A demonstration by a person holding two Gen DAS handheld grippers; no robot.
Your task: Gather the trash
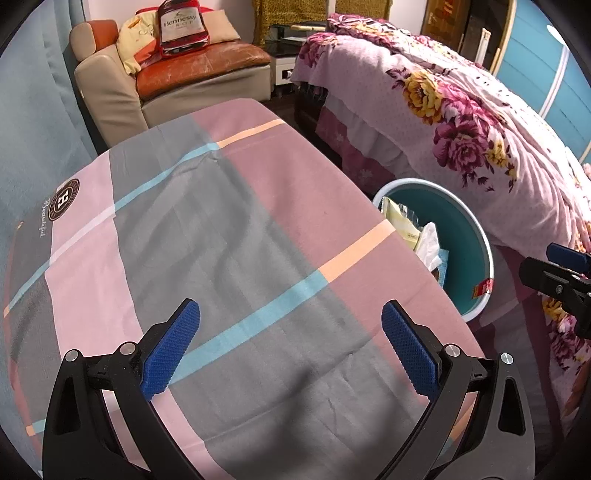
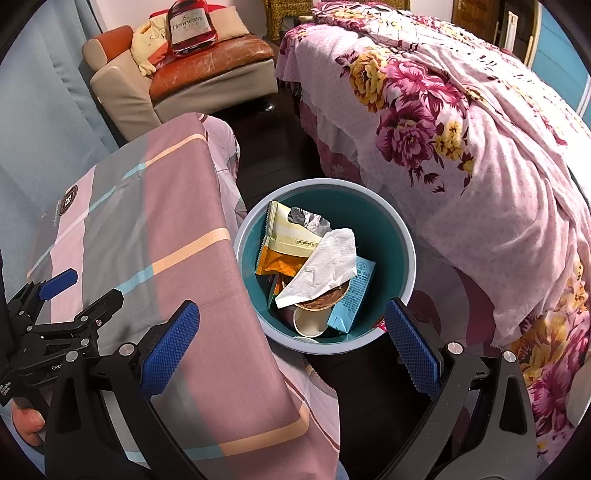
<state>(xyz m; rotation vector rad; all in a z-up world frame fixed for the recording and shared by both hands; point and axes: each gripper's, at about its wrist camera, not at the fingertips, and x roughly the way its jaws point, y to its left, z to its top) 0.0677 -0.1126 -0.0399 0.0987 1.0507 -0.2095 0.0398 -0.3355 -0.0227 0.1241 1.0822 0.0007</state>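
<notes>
A teal bin [image 2: 391,236] with a pale rim stands on the dark floor between the table and the bed. Inside lie a yellow snack wrapper [image 2: 288,236], crumpled foil [image 2: 308,219], a white tissue [image 2: 325,269], a blue carton [image 2: 354,295] and a paper cup [image 2: 310,323]. My right gripper [image 2: 291,345] hangs open above the bin's near edge, holding nothing. My left gripper [image 1: 290,347] is open over the bare checked tablecloth [image 1: 240,229], also holding nothing. The left wrist view shows the bin [image 1: 469,236] at the table's right edge and the right gripper [image 1: 557,273] beyond it.
A bed with a pink floral cover [image 2: 461,147] fills the right side. A sofa [image 2: 177,77] with a bottle-shaped cushion [image 2: 190,27] stands at the back. Blue curtain [image 1: 33,122] hangs on the left. A hand [image 2: 27,424] holds the left gripper [image 2: 62,295].
</notes>
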